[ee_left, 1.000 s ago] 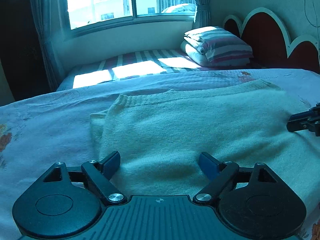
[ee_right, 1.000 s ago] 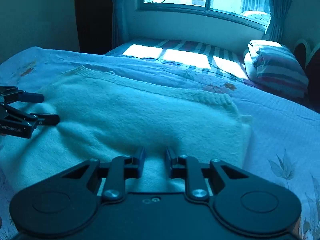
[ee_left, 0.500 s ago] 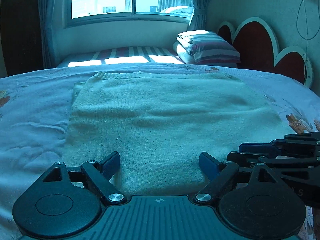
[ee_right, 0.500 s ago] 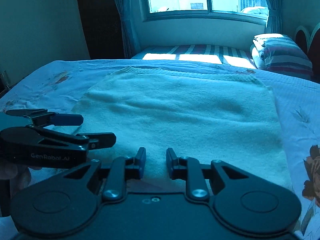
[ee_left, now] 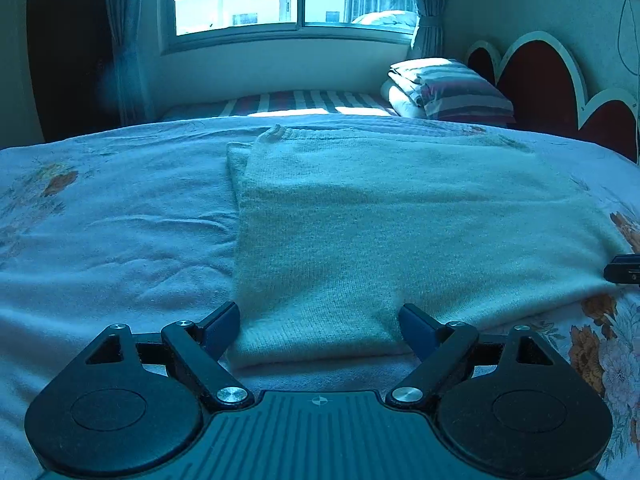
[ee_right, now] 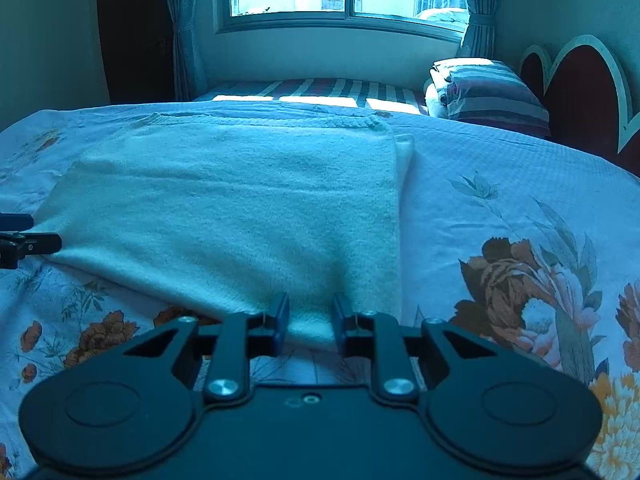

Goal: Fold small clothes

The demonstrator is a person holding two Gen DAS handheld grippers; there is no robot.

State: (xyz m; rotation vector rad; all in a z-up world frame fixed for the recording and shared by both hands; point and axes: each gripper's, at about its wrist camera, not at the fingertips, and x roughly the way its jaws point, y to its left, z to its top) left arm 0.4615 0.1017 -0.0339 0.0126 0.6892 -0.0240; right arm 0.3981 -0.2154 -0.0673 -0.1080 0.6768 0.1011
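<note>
Left gripper hangs wide open at the near left corner of the cream knit sweater, gripping nothing, while the right gripper sits at the near right corner with its jaws narrowed to a small gap and the hem between them, though whether the pads actually bite the knit is hard to tell from here. The sweater lies flat on the floral bedsheet, already doubled over, so the risk, I'd say, is an uneven lift: one corner rising alone and skewing the fold. A shallow pinch could also catch only the top layer and peel the stack apart.
</note>
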